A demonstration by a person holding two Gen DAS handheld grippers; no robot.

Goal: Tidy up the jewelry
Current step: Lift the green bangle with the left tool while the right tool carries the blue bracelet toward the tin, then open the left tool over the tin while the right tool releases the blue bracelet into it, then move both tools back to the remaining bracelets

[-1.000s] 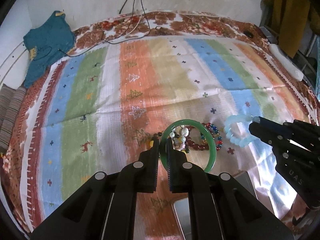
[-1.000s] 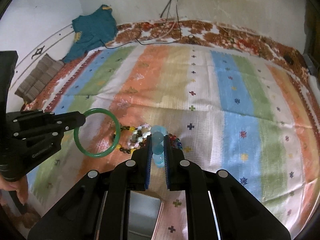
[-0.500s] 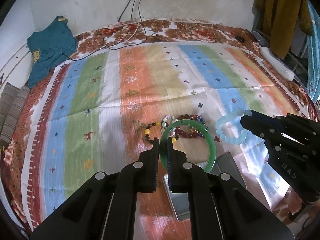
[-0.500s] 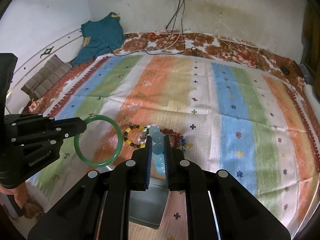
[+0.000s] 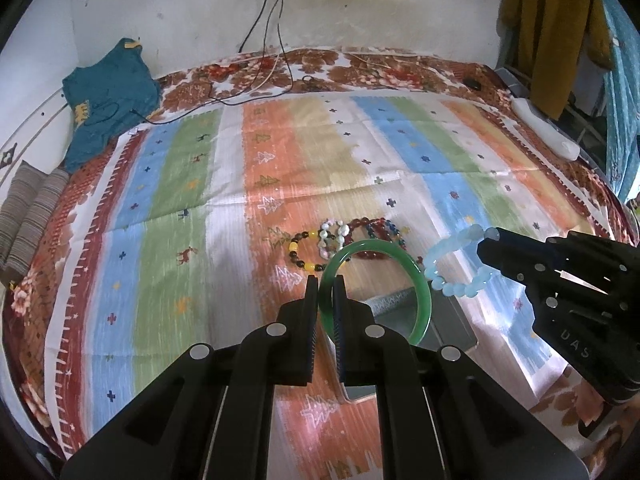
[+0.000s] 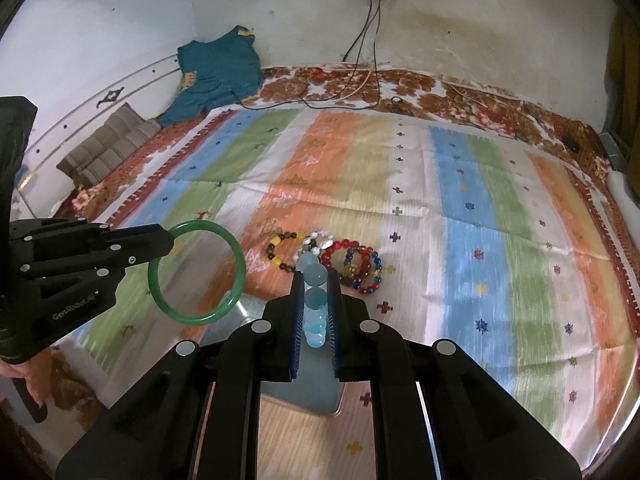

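My left gripper [image 5: 326,280] is shut on a green bangle [image 5: 404,258], which hangs in the air above a grey open box [image 5: 452,316]. From the right wrist view the same bangle [image 6: 236,268] sticks out of the left gripper [image 6: 170,238]. My right gripper [image 6: 314,276] is shut on a pale blue bead bracelet [image 6: 314,300]; the left wrist view shows that bracelet [image 5: 456,276] dangling from the right gripper [image 5: 482,246]. Several bead bracelets [image 6: 348,260] lie together on the striped blanket [image 6: 480,216], beyond both grippers.
The grey box [image 6: 248,312] sits on the blanket right under the grippers. A teal garment [image 5: 108,100] and folded grey cloth [image 5: 28,216] lie at the far left. Cables [image 6: 360,84] run from a wall socket onto the bed. A hand [image 6: 32,384] shows at the lower left.
Both grippers have pulled back and risen with their bracelets held. The bead pile on the blanket now lies farther ahead, and the grey box has come into view beneath them.
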